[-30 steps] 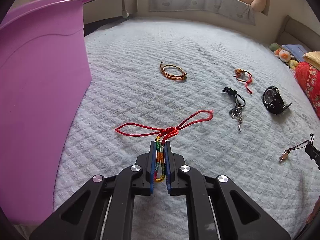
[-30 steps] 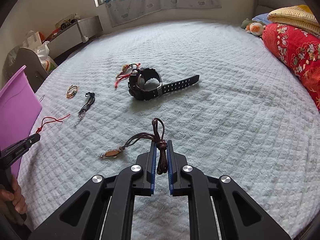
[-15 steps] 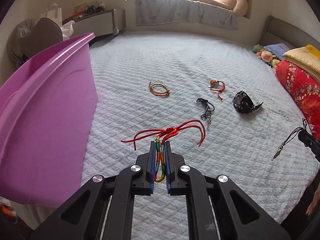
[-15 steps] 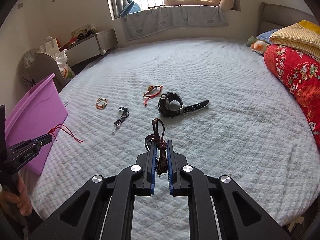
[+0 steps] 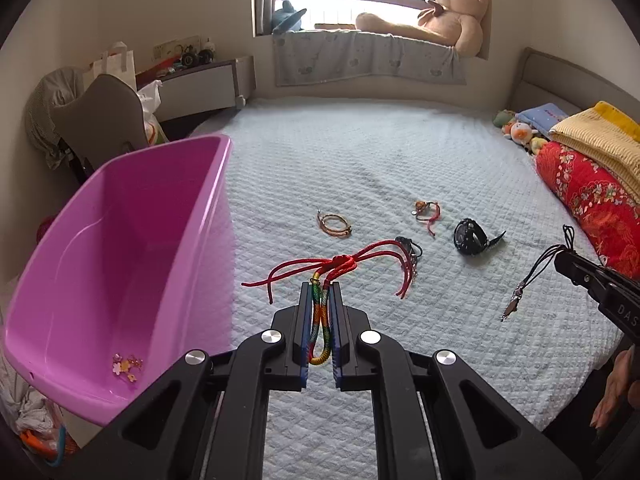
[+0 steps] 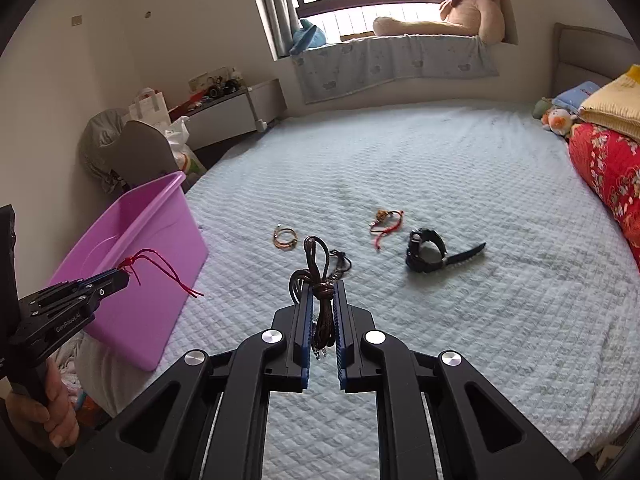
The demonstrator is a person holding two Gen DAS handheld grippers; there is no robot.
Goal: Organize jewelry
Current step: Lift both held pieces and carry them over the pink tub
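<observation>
My left gripper (image 5: pixel 321 292) is shut on a red and rainbow cord bracelet (image 5: pixel 340 264), held in the air beside the purple bin (image 5: pixel 120 264); it also shows in the right wrist view (image 6: pixel 120 278). My right gripper (image 6: pixel 322 290) is shut on a brown cord necklace (image 6: pixel 316 264), lifted above the bed; its pendant (image 5: pixel 512 304) hangs free. On the bed lie an orange bracelet (image 5: pixel 335 225), a red bead bracelet (image 5: pixel 428 210), a black cord with a charm (image 5: pixel 412 246) and a black watch (image 5: pixel 470 237). A small flower trinket (image 5: pixel 126 366) lies in the bin.
The bin stands off the bed's left edge (image 6: pixel 132 248). A red quilt (image 5: pixel 592 208) and yellow blanket (image 5: pixel 600 136) are stacked at the right. Plush toys (image 5: pixel 516 130), a chair (image 5: pixel 100 120) and a windowsill with a teddy bear (image 5: pixel 440 12) lie beyond.
Both grippers have risen and pulled back from the bed, lifting their cords clear of the cover. The bin's inside has come into the left wrist view.
</observation>
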